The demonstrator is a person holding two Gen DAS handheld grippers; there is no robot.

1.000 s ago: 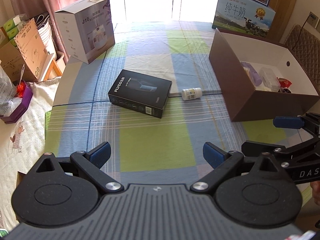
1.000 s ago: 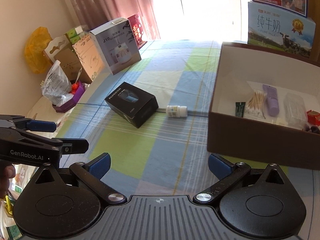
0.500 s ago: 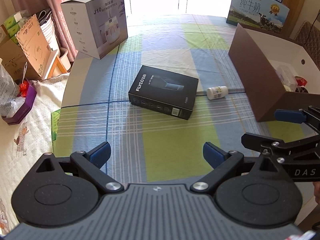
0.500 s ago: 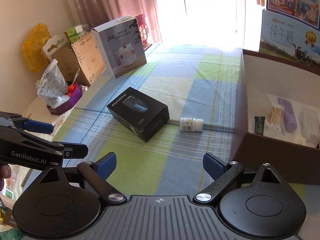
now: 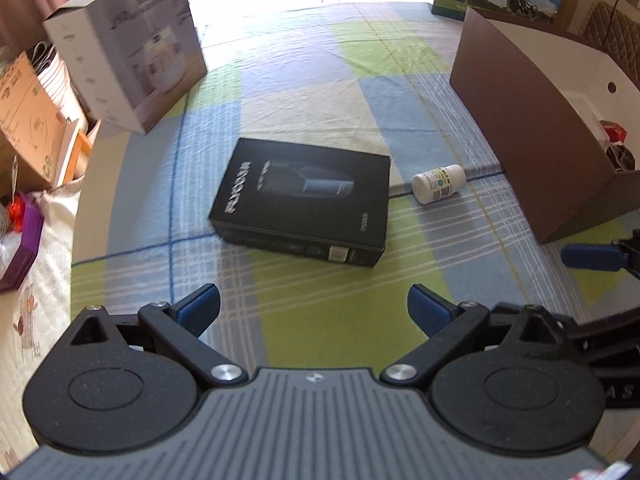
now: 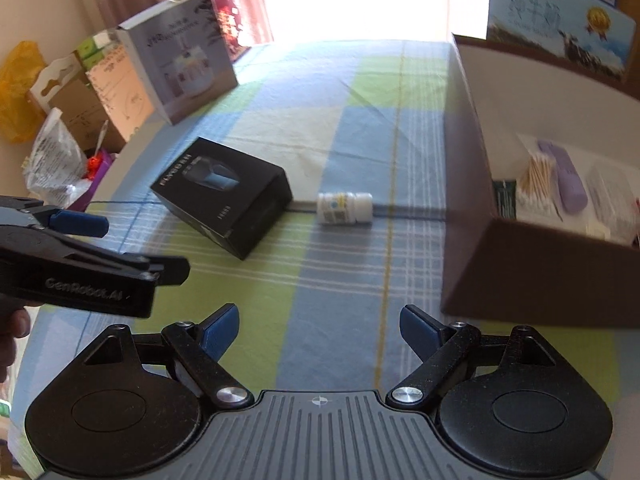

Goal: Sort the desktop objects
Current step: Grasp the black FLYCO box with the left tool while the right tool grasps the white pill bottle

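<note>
Both grippers have closed in on the table's loose items, which loom larger than a second ago.

Left wrist view: the left gripper (image 5: 313, 308) hangs above the checked tablecloth (image 5: 340, 320) with its blue pads wide apart and nothing between them. The black shaver box (image 5: 304, 196) lies flat straight ahead, near the middle of the cloth. Just right of it, close but not clearly touching, the white pill bottle (image 5: 439, 183) lies on its side. The brown sorting box (image 5: 516, 128) stands at the right. The picture is smeared by motion, so a descent now could land the pads off-centre. The shaver box looks nearly as wide as the open jaws, so one pad may strike its lid and shove it into the bottle.

Right wrist view: the right gripper (image 6: 317, 328) is also spread and empty, low over the cloth near the brown box's corner. The bottle (image 6: 345, 208) lies ahead, between the shaver box (image 6: 224, 196) and the sorting box (image 6: 472, 216), which holds cotton swabs (image 6: 536, 176) and a purple case (image 6: 562, 178). On its side, the bottle would probably roll if nudged. The left gripper (image 6: 92, 256) sits close at the left, so both reaching inward risk a collision.
</note>
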